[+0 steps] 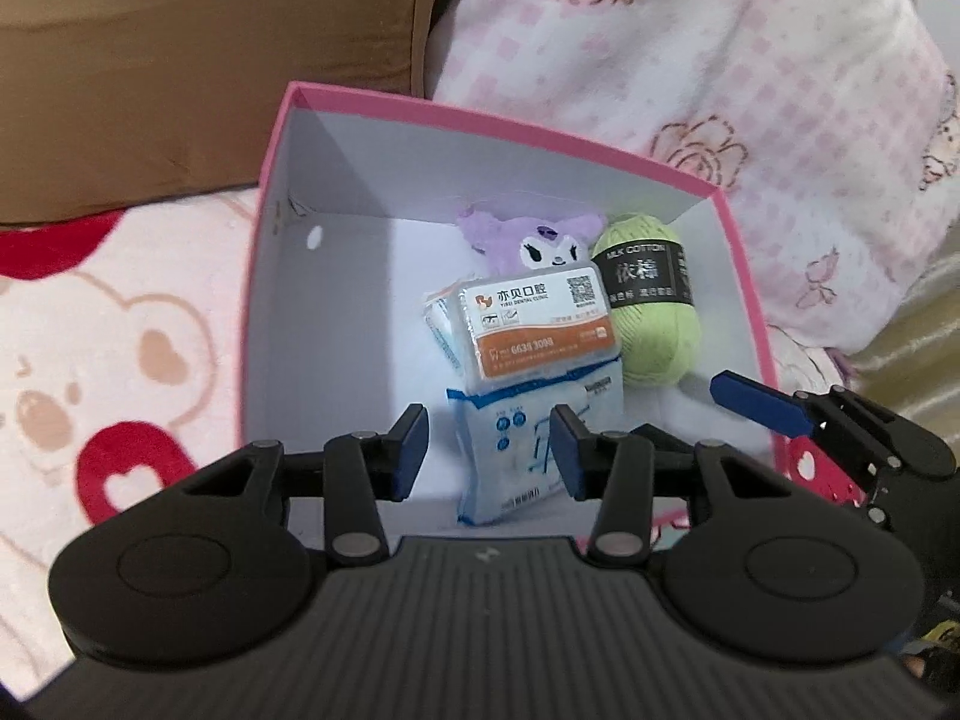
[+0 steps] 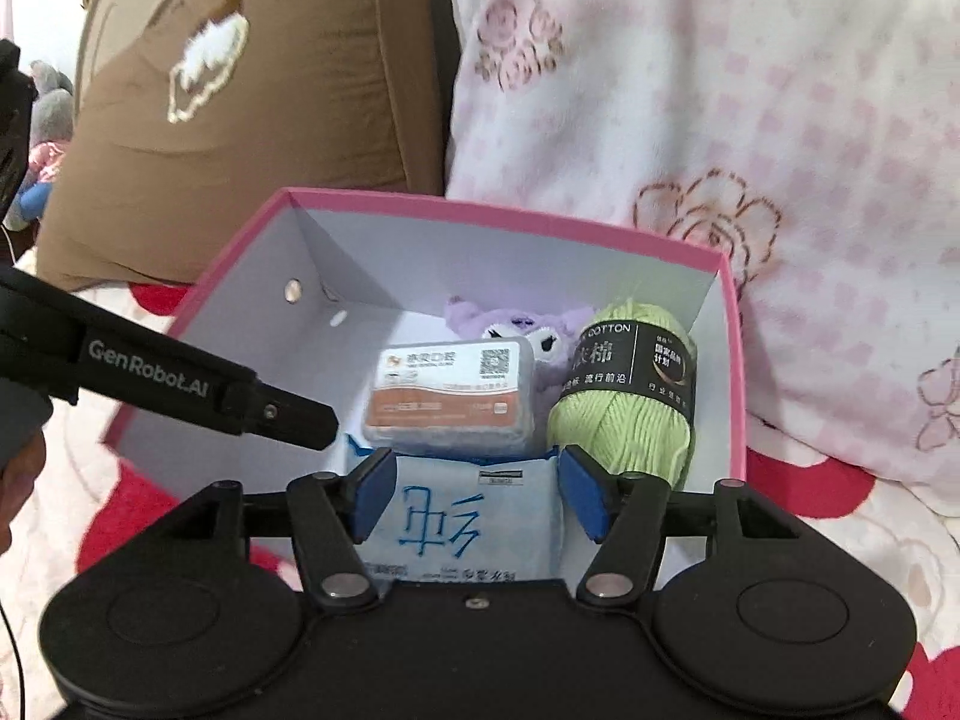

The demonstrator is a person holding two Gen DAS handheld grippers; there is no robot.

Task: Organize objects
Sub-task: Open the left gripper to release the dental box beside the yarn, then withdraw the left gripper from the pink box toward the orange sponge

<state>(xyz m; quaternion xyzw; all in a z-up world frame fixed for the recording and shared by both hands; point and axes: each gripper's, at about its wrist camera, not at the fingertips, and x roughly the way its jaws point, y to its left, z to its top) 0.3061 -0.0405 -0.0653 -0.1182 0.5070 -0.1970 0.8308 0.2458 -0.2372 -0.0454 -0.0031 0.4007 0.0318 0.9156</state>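
Pink box holding yarn, plush, tissue pack, both tongs parted

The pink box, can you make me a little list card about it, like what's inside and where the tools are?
box: pink box, open, no lid on, white inside
sits on: fleece blanket with bears and hearts
inside, back: purple plush toy
inside, right: green yarn ball with a black label
inside, middle: clear plastic case lying on a blue-and-white packet
left tool: open, over the near edge
right tool: open, a finger each side of the packet
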